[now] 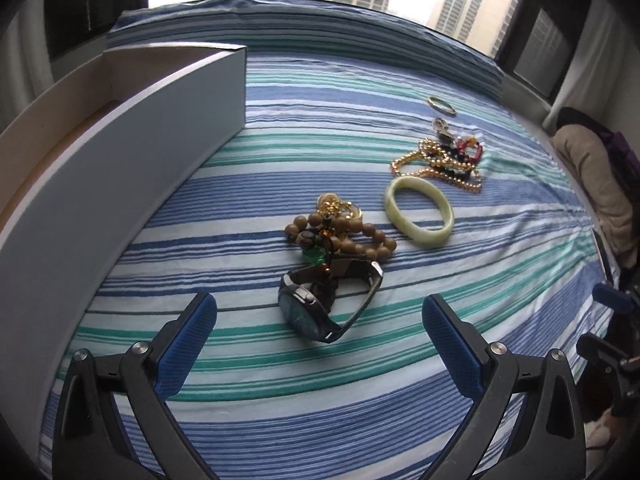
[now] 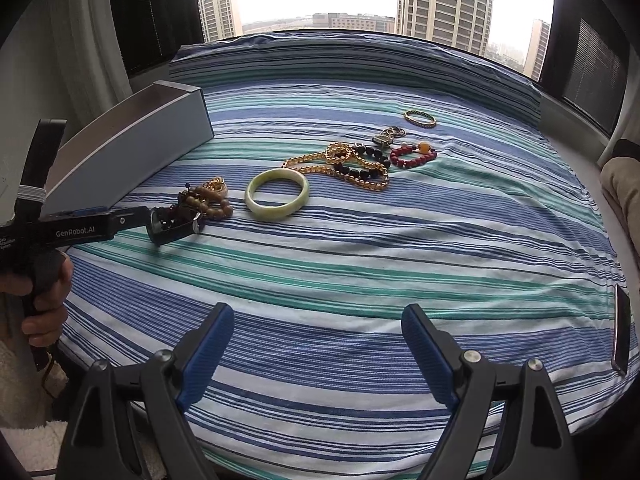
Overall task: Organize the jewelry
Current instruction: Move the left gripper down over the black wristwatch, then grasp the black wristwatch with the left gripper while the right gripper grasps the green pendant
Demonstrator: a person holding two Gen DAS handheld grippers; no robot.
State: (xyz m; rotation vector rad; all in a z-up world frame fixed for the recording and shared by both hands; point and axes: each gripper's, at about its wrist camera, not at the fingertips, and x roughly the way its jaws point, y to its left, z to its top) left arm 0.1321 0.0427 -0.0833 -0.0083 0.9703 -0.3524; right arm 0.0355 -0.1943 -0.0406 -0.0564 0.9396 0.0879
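**Watch first: a springy strap and a slick case**

The left tongs [image 1: 320,320] stand wide apart and empty, low over the striped bed [image 1: 400,380], with the dark wristwatch [image 1: 320,300] lying just ahead of them at 12 o'clock. In the left wrist view, the wooden bead bracelet [image 1: 348,236] tangles against the watch's far side, and the pale jade bangle [image 1: 418,210] lies at 1 o'clock, apart from both. The grey box [image 1: 120,152] runs along the left, at 10 o'clock.

The watch looks fairly heavy; its face is probably slick, so the looped strap is the safer place to pinch. The beads may drag along. The bangle is stiff, smooth and likely brittle: take it across the rim.

The right tongs [image 2: 318,340] are also spread and empty, well short of the jewelry.
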